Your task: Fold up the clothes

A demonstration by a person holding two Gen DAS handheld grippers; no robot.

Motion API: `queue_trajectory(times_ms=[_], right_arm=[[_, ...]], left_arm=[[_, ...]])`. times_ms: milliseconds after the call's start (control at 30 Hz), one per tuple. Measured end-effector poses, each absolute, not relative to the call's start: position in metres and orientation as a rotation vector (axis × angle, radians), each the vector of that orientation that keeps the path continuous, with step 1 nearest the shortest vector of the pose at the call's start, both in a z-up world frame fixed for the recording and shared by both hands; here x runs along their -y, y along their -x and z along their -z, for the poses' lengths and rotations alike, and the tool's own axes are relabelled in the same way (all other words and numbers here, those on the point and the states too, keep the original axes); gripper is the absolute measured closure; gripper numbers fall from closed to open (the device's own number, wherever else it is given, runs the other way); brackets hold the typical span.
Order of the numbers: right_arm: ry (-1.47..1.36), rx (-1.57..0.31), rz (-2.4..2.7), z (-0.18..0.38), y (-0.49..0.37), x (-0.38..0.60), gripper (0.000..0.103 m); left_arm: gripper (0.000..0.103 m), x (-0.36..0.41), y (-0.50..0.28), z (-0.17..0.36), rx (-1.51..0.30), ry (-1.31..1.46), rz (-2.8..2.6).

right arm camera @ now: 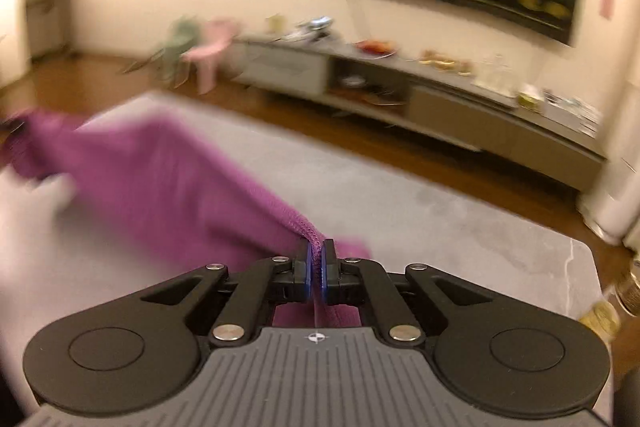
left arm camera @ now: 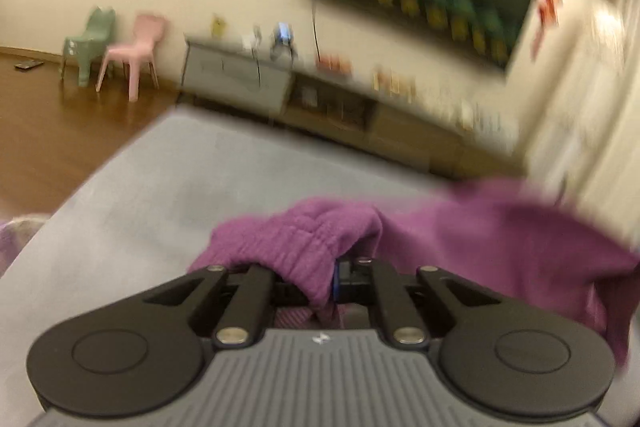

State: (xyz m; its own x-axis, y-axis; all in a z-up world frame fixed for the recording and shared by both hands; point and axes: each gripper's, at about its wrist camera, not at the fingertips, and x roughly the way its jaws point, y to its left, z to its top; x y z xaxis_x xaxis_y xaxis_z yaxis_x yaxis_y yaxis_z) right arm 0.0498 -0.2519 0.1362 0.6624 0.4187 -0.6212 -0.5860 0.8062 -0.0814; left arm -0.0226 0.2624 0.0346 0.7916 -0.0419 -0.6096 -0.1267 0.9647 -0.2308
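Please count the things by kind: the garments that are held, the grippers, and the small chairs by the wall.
Purple garment: 1
Grippers: 2, left gripper and right gripper
Small chairs: 2, green chair and pink chair
Total: 5

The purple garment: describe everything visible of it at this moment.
The purple garment is a soft ribbed or waffle-textured knit, magenta-purple all over. The right gripper is shut on a stitched edge of it, and the cloth stretches away leftward, blurred, above the grey tabletop. In the left wrist view it bunches over the left gripper, covering one finger, so that grip looks closed on it. The garment's type and full shape cannot be told.
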Motion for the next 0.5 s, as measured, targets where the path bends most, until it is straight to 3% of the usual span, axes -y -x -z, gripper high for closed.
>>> queue_trajectory(times_ms=[67, 133, 200, 267, 333, 500], right_arm=[[0.377, -0.752, -0.596, -0.110, -0.021, 0.263, 0.100], [0.484, -0.890, -0.535, -0.071, -0.009, 0.271, 0.097], [0.429, -0.987, -0.486, -0.053, -0.013, 0.287, 0.073], [0.311, -0.937, -0.476, -0.065, -0.018, 0.304, 0.036], [0.210, -0.888, -0.425, -0.069, -0.027, 0.313, 0.022], [0.013, -0.792, -0.272, -0.068, -0.061, 0.336, 0.014]], left_arm=[[0.083, -0.261, 0.036, -0.010, -0.813, 0.211, -0.058], [0.068, -0.264, 0.047, -0.009, -0.835, 0.216, -0.082], [0.061, -0.268, 0.059, -0.017, -0.803, 0.237, -0.102], [0.053, -0.265, 0.066, -0.035, -0.742, 0.236, -0.106], [0.046, -0.256, 0.066, -0.046, -0.714, 0.221, -0.106], [0.042, -0.227, 0.044, -0.053, -0.714, 0.195, -0.063]])
